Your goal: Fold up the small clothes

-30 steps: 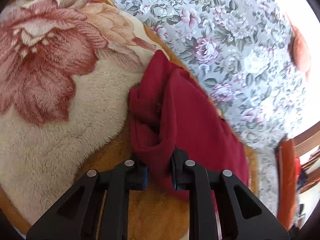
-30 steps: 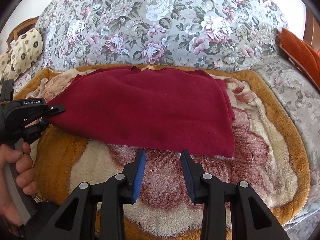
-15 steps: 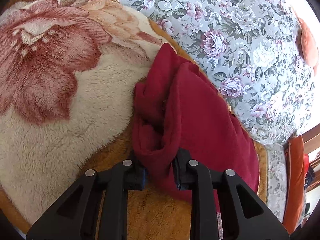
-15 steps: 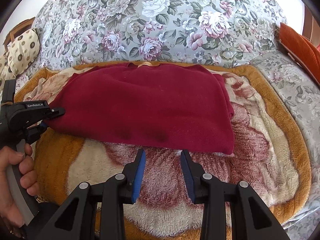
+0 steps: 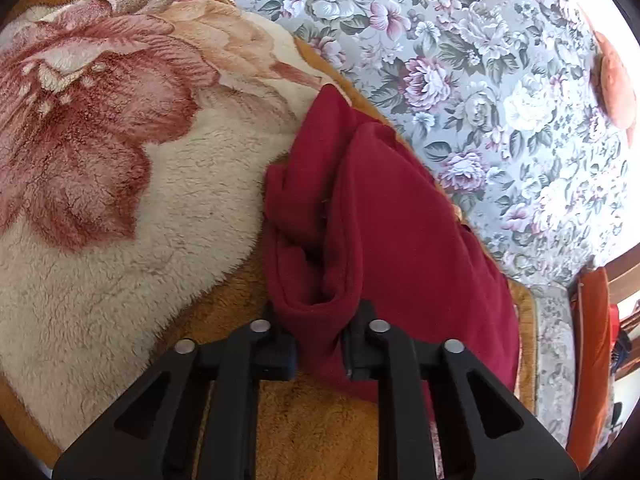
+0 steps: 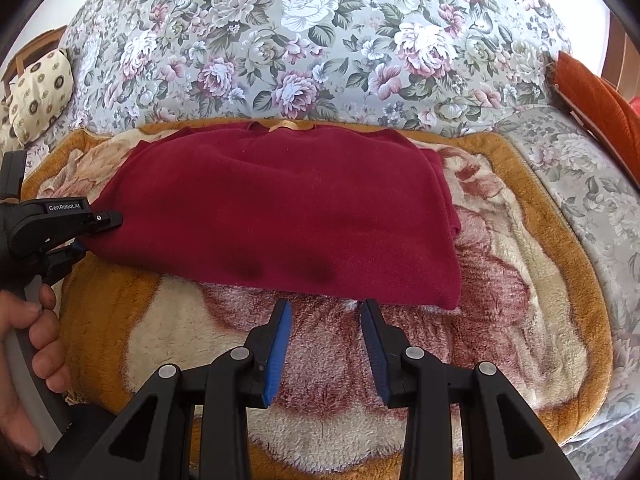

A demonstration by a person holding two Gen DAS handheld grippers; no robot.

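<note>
A dark red fleece garment (image 6: 288, 212) lies folded flat on a fluffy blanket (image 6: 328, 364) with a rose pattern and orange border. My left gripper (image 5: 320, 328) is shut on the garment's (image 5: 400, 232) left end, with bunched layers between its fingers. It also shows in the right wrist view (image 6: 86, 232), at the garment's left edge, held by a hand. My right gripper (image 6: 326, 312) is open and empty, just in front of the garment's near edge, over the blanket.
The blanket lies on a floral sofa (image 6: 320, 40). A cream patterned cushion (image 6: 38, 92) sits at the back left. An orange cushion (image 6: 600, 96) rests at the right, with a wooden frame behind it.
My right gripper has moved forward a little toward the garment's near edge. My left gripper keeps its hold on the garment's left end, shifting only slightly.
</note>
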